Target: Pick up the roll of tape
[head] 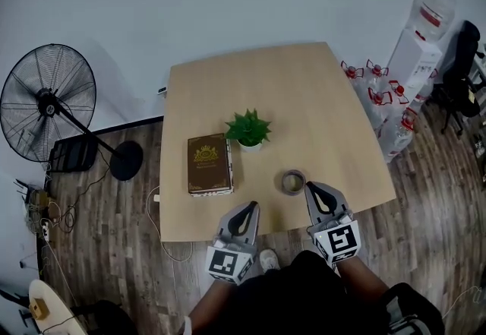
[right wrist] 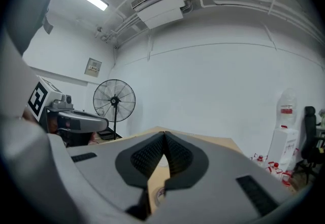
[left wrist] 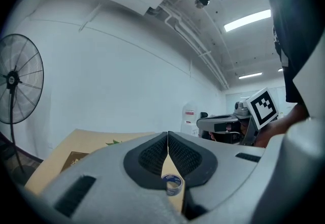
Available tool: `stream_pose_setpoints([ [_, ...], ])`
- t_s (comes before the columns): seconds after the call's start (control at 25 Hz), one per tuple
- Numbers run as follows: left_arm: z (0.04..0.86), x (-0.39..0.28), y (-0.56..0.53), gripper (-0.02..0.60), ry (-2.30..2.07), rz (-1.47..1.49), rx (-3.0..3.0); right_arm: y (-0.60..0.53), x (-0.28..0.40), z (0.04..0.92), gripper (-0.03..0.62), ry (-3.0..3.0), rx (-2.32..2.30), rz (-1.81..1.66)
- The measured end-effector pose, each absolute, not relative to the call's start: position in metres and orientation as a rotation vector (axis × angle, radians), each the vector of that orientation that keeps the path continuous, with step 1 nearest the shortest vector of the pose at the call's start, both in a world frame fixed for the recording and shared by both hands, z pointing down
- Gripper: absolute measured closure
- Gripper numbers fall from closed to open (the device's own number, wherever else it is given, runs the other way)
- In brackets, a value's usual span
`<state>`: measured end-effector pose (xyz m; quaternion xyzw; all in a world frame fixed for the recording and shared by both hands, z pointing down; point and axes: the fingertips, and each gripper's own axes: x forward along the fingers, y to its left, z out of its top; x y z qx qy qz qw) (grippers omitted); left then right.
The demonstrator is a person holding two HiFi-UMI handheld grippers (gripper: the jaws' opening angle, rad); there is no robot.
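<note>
The roll of tape (head: 293,181) lies flat on the wooden table (head: 304,98) near its front edge. My right gripper (head: 313,188) is just right of the roll, jaws shut and empty. My left gripper (head: 251,208) sits at the table's front edge, left of the roll, jaws shut with nothing between them. In the left gripper view the tape (left wrist: 173,184) shows low through the gap under the closed jaws, and my left gripper (left wrist: 168,135) points level. In the right gripper view a sliver of the tape (right wrist: 160,193) peeks below my right gripper (right wrist: 165,136).
A brown book (head: 209,165) and a small potted plant (head: 248,131) stand on the table left of and behind the tape. A floor fan (head: 47,102) is at the left. Water bottles (head: 383,102) and a dispenser (head: 422,41) stand at the right.
</note>
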<state>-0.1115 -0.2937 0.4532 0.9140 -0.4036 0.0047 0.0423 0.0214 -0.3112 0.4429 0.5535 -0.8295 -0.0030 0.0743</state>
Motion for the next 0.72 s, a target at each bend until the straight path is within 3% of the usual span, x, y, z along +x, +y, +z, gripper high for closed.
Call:
stream_pose_setpoints([
  [0.16, 0.458, -0.108, -0.301, 0.574, -1.212, 0.027, 2.790, -0.321, 0.022, 0.451, 0.594, -2.482, 1.625, 0.030],
  [0.28, 0.464, -0.106, -0.308, 0.574, -1.217, 0.047, 2.775, -0.329, 0.019, 0.463, 0.545, -2.491, 1.528, 0.070],
  [0.48, 0.474, -0.100, -0.316, 0.574, -1.239, 0.073, 2.752, -0.342, 0.017, 0.495, 0.348, -2.459, 1.340, 0.143],
  [0.72, 0.483, -0.094, -0.328, 0.574, -1.270, 0.100, 2.721, -0.360, 0.018, 0.535, 0.252, -2.405, 1.164, 0.171],
])
